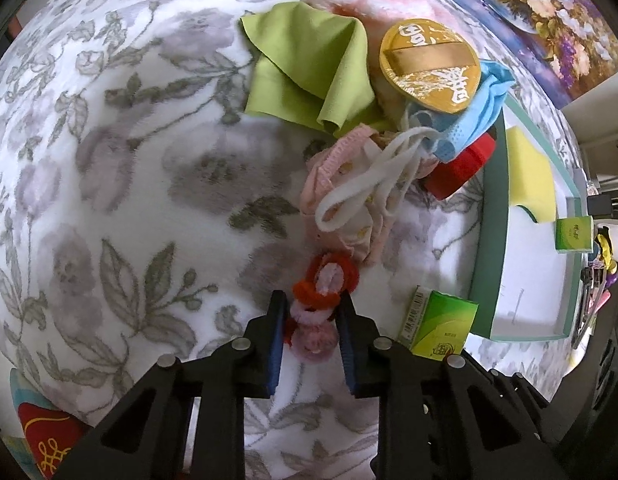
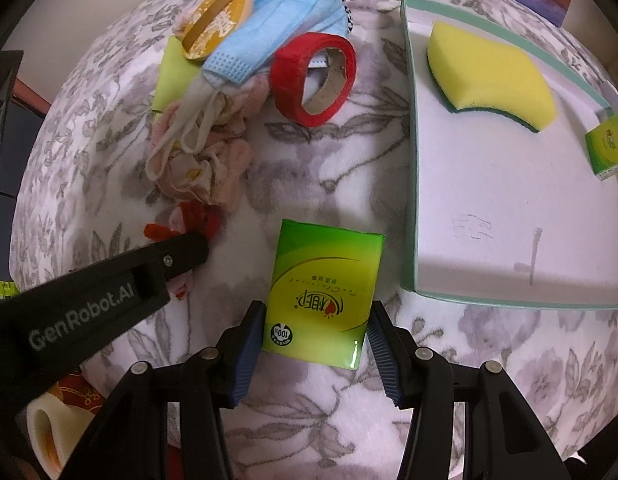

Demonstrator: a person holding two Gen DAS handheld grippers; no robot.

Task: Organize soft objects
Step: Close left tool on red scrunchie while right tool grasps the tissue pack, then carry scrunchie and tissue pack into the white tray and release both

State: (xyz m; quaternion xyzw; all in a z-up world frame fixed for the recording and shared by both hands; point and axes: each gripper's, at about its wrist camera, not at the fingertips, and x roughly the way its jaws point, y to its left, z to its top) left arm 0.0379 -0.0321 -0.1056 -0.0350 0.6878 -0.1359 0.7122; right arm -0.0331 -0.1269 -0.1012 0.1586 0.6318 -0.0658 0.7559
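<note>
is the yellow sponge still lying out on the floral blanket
No, the yellow sponge lies inside the white tray, beside a small green tissue pack.

"GenRobot.AI" on the left gripper (image 2: 189,250) arm, "100%" round badge on the green tissue pack (image 2: 323,294) — other print unreadable

Tissue pack (image 2: 323,300) btwn hand-held gripper (image 2: 317,334) jaws

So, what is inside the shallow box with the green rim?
In the box lie a yellow sponge and a small green tissue pack. The rest of its visible floor is bare; its far right corner is out of view.
</note>
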